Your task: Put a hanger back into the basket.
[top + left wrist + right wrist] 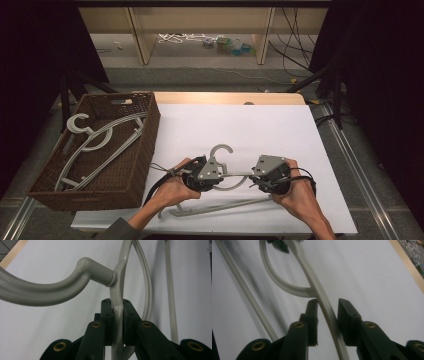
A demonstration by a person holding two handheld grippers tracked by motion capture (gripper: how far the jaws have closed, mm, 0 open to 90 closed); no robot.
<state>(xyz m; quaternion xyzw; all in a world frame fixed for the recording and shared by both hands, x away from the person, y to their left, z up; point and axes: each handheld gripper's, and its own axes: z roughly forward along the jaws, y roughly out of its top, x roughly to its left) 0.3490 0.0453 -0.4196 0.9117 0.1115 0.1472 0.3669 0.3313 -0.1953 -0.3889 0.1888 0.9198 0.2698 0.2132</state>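
Left gripper (pixel 117 315) of ours is clamped on the grey hanger (pixel 227 176), just below its hook. Our right gripper (pixel 327 312) stands narrowly parted, the hanger's shoulder between its pads with a gap showing. That hanger lies on the white table (pixel 260 125), at six o'clock; the basket (pixel 145 150) sits at nine.
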